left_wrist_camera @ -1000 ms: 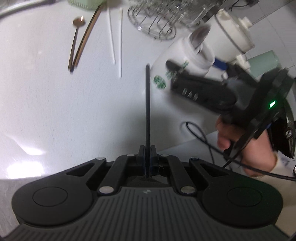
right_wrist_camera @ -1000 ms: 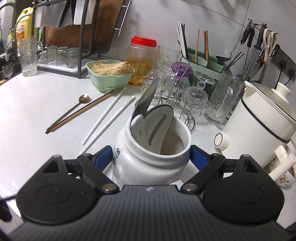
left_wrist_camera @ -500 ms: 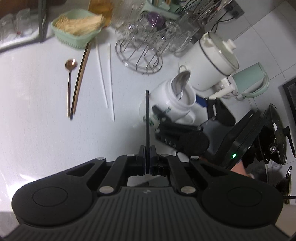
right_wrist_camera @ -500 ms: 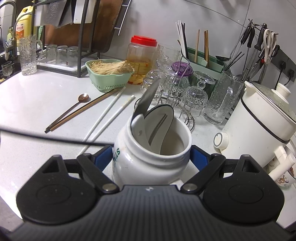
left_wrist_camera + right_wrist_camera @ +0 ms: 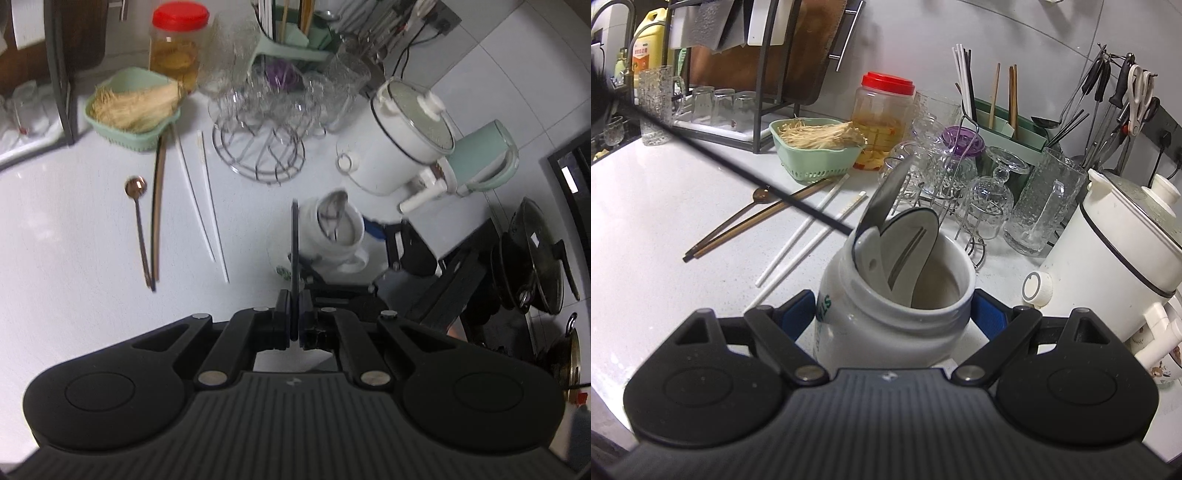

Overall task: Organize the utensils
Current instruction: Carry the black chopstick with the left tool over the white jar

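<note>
Kettle [image 5: 484, 158] only in left view

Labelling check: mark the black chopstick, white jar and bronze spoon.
black chopstick [image 5: 294, 254], left wrist view, mid shaft above the shut pads.
white jar [image 5: 886, 325], right wrist view, front wall below the rim.
bronze spoon [image 5: 135, 185], left wrist view, on the bowl.
</note>
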### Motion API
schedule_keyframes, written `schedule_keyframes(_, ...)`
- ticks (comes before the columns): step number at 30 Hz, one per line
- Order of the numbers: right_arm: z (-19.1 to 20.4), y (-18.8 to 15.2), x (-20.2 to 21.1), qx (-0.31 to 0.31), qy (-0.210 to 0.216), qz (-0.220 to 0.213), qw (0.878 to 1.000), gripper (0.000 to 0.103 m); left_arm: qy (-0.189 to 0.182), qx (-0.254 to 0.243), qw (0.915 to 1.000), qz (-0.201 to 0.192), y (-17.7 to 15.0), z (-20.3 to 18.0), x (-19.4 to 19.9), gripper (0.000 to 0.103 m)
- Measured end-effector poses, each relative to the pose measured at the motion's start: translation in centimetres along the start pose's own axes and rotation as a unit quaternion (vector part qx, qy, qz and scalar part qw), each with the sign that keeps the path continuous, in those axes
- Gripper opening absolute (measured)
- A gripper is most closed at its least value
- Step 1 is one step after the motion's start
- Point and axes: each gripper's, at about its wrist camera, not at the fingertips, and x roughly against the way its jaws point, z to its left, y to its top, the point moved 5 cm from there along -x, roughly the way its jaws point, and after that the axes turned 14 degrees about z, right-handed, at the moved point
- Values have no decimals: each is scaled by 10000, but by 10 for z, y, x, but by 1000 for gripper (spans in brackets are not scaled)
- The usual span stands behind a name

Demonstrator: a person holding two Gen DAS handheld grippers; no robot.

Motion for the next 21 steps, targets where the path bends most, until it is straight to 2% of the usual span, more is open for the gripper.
schedule_keyframes(7, 0, 3, -2, 102, 64, -11, 9999, 93, 199, -358, 9990, 203, 21, -13, 27, 4)
schedule_keyframes(13, 0, 5, -5, 172, 106, -41, 9998, 93, 388, -583, 9974, 181, 37, -28, 47, 4)
schedule_keyframes(21, 1, 7, -7, 253, 145, -89, 9995, 93, 402, -957, 9944, 208, 62, -58, 80, 4)
